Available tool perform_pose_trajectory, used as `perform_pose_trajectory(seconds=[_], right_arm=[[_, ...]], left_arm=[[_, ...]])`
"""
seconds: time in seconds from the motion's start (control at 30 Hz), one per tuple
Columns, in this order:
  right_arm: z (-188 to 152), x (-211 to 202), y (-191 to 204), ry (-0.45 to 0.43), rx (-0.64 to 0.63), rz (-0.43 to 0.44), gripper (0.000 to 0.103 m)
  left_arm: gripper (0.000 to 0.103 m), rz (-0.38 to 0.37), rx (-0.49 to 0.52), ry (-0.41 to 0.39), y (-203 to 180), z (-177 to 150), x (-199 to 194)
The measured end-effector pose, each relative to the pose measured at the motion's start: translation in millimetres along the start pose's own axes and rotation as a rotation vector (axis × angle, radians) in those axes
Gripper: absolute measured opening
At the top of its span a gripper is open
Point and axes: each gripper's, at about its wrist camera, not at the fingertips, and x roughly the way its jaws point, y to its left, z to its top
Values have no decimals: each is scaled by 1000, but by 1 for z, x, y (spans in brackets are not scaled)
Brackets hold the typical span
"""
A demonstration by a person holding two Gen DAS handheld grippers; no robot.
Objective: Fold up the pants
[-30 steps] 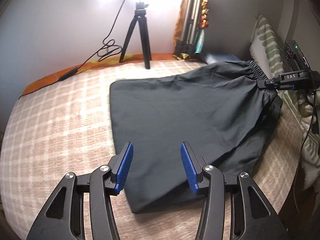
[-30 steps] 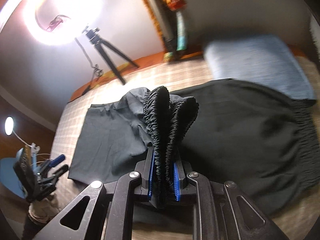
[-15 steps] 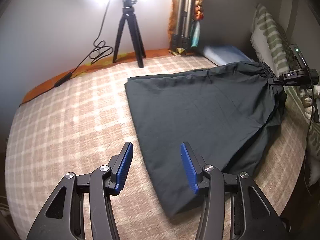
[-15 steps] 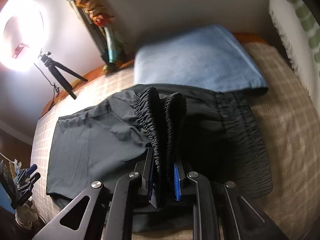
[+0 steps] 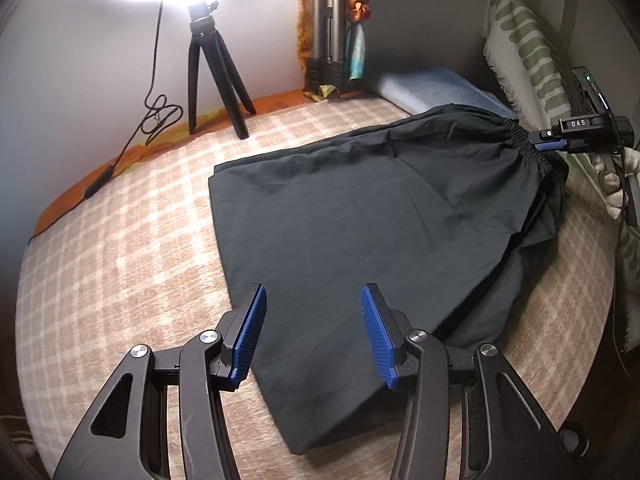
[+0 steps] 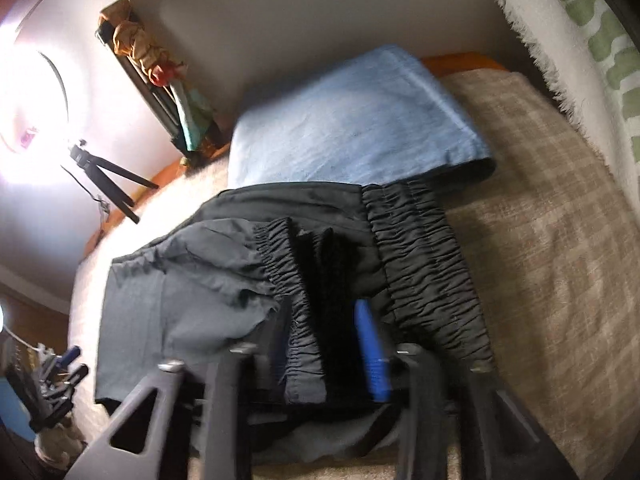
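Each black plastic two-finger claw [image 5: 312, 334] has ribbed blue pads [image 5: 250, 334], silver round screws [image 5: 210, 337] on angular arms with triangular cut-outs — the right claw [image 5: 548, 145] marked "DAS".

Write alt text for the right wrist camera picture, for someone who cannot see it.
The right gripper, its jaws opening, has the gathered elastic waistband of black pants between its blue pads, blurred by motion. The pants lie across a checked bedspread, with folded light blue cloth behind them.
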Motion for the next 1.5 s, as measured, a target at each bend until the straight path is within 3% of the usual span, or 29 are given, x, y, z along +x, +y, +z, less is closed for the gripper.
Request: perform_pose_trajectory(seconds=[0.27,0.4,0.47,0.63,0.8,0.87,1.0,1.07,1.17,1.37,1.5], right_arm=[[-9,28,5,61,-27,27,48],[-18,36,9,44,-33,-13,20],[-21,29,13,17,-36,-5,15],[-16,-8,27,-63,-116,-55,14],[-6,-12,11,-65,-129,-157,14],[-4,-7,0,-41,-117,-148,16],[-10,3,-10,-6,-98,-162,32],[-12,-6,-7,-30,-109,-181,42],[-14,-27,6,-84,-140,-205,44],[-13,-56,64,-147,-242,-109,49],[-18,-50,122,-121,-330,7,54]], left_arm=[[47,14,-29,3,1,-1,-1],[47,28,-31,10,0,-2,1],[47,32,-29,13,0,-3,0],[47,35,-56,9,7,-7,-5],[47,24,-62,14,2,-8,-3],[47,22,-47,17,-5,-8,-2],[49,26,-40,56,-11,-11,10],[49,27,-68,78,-9,-14,16],[49,44,-122,98,-2,-19,23],[50,71,-113,130,0,-39,35],[50,2,-210,111,15,-41,24]])
